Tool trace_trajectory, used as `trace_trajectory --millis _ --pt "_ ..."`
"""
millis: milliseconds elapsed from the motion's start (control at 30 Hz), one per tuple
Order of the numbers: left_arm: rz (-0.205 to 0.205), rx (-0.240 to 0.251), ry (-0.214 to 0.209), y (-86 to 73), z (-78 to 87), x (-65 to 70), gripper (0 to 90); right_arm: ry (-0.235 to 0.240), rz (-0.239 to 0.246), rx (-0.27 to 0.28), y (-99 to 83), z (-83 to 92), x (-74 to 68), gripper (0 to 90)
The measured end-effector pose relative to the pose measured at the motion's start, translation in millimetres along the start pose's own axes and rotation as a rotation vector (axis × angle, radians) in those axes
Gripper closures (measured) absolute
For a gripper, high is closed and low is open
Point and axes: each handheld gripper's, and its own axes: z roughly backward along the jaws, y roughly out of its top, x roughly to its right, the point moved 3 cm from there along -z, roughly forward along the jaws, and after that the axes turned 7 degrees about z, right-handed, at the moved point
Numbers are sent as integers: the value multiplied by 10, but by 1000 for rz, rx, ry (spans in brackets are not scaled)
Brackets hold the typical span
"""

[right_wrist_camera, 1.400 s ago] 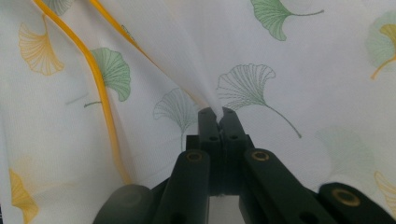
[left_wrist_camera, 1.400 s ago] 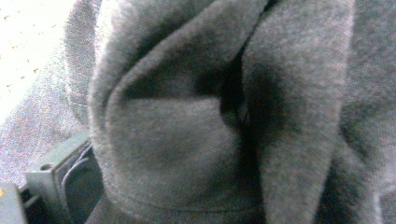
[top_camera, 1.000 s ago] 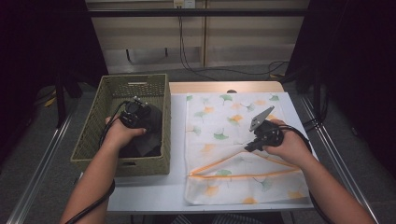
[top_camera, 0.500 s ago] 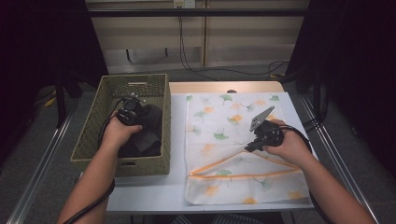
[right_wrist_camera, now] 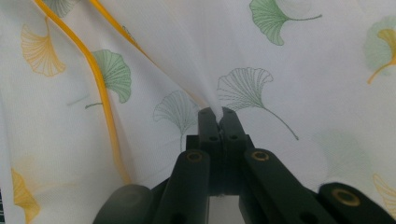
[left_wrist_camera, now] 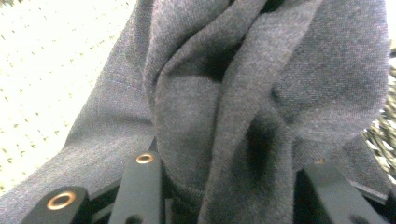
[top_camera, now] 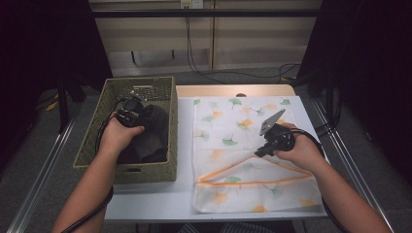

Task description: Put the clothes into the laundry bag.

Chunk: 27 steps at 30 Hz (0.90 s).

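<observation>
jaws of the left gripper point(top_camera: 130, 112) have just been closing, pinching the dark garment point(left_wrist_camera: 243, 93) in the basket point(top_camera: 145, 87).

The left tool point(top_camera: 130, 110), gripped from behind by the left hand point(top_camera: 118, 136), has just been closing its jaws, which now clamp grey cloth. The right tool point(right_wrist_camera: 216, 113) is pinched fully together, right hand point(top_camera: 297, 148) wrapped behind it.
</observation>
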Motion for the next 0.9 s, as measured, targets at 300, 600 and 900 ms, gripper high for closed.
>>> trace_trajectory --millis 300,600,900 --pt "-11 -11 -12 81 198 48 604 0 4 0 10 -2 9 900" --pt "-16 -23 -12 140 340 80 604 2 2 -5 9 -7 6 900" --pt "-91 -23 1 231 537 202 605 3 3 -9 21 -5 0 900"
